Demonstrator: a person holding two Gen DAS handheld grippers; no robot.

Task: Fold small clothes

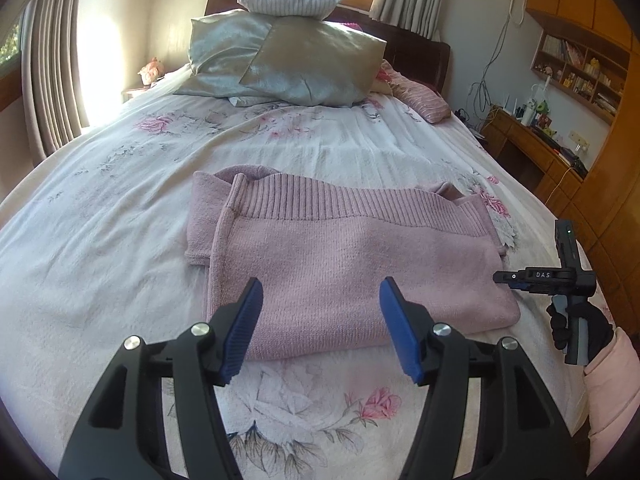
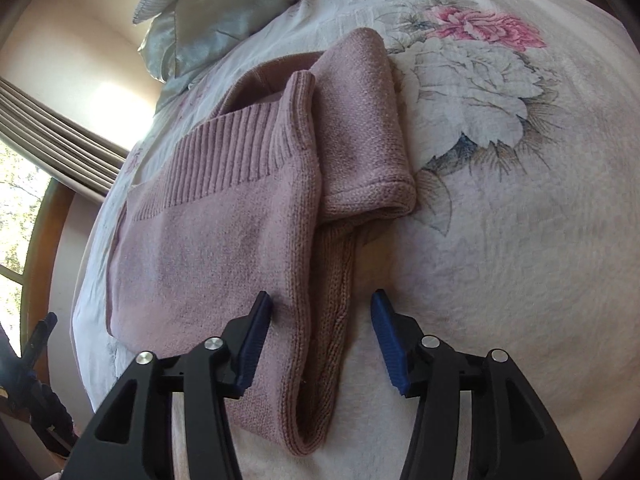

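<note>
A pink knitted sweater (image 1: 340, 256) lies folded on the floral bedspread (image 1: 100, 240), its ribbed hem across the top and a folded sleeve sticking out at its left. My left gripper (image 1: 320, 292) hovers open just in front of the sweater's near edge, nothing between its blue pads. In the right wrist view the same sweater (image 2: 224, 240) shows its side edge and a folded sleeve (image 2: 360, 120). My right gripper (image 2: 322, 304) is open, its fingers straddling the sweater's folded edge. The right gripper's body (image 1: 560, 276), held by a gloved hand (image 1: 568, 324), sits at the sweater's right end.
Several silky and striped pillows (image 1: 288, 52) are stacked at the headboard. A wooden desk and shelves (image 1: 560, 120) stand to the right of the bed. Curtains (image 1: 52, 80) hang at the left window. Open bedspread surrounds the sweater.
</note>
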